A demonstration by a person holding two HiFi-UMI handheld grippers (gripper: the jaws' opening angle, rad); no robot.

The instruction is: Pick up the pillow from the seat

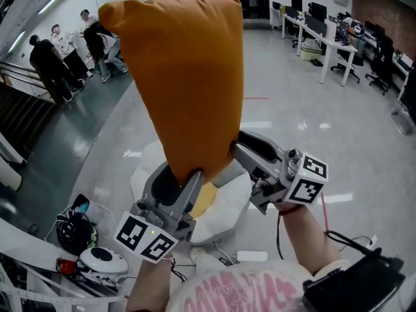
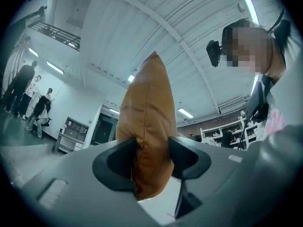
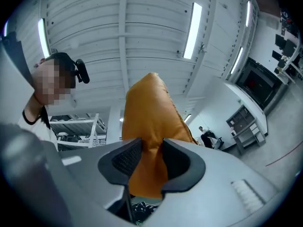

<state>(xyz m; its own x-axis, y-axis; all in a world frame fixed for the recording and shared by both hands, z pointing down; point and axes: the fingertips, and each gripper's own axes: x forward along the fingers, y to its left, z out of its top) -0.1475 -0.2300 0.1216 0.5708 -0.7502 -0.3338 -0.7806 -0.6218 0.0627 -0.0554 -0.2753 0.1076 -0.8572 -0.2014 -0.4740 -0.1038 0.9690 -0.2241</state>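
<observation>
While the plump orange fabric pillow [image 1: 182, 77] stands upright in the air, clear of the white moulded seat [image 1: 224, 223] below it, both grippers have it by its bottom edge only. The left gripper [image 1: 188, 174] is clamped on the lower left corner. In the left gripper view its jaws [image 2: 151, 160] press in from both sides and dent the pillow [image 2: 147, 108]. The right gripper [image 1: 235, 149] is clamped on the lower right corner. The right gripper view shows the same thing: the pads [image 3: 127, 159] squeeze a narrow fold of the pillow [image 3: 151, 112], with the gripper [image 3: 152, 157] closed hard on it. Neither is empty and neither is open. A yellow patch [image 1: 205, 200] shows on the seat under the pillow; I cannot tell what it is.

Judged state: the pick-up looks basically done, since the pillow is off the seat.

Risks, as judgement:
- The whole bulk sits above the two pinch points, so it is top-heavy. A tilt of either hand could flop it over and twist the fabric out of the pads.
- Each grip is on a thin fold near the seam. Smooth cloth could creep out if either jaw eases.
- Hands drifting apart would stretch the bottom edge, and one corner could pop free, leaving the other gripper with the full weight.
- The pillow blocks much of the head view, so anything behind it is hidden.
- If dropped, it would land on the seat or on the glossy grey floor [image 1: 312, 129], near the loose gear and cables [image 1: 75, 229] at lower left.
</observation>
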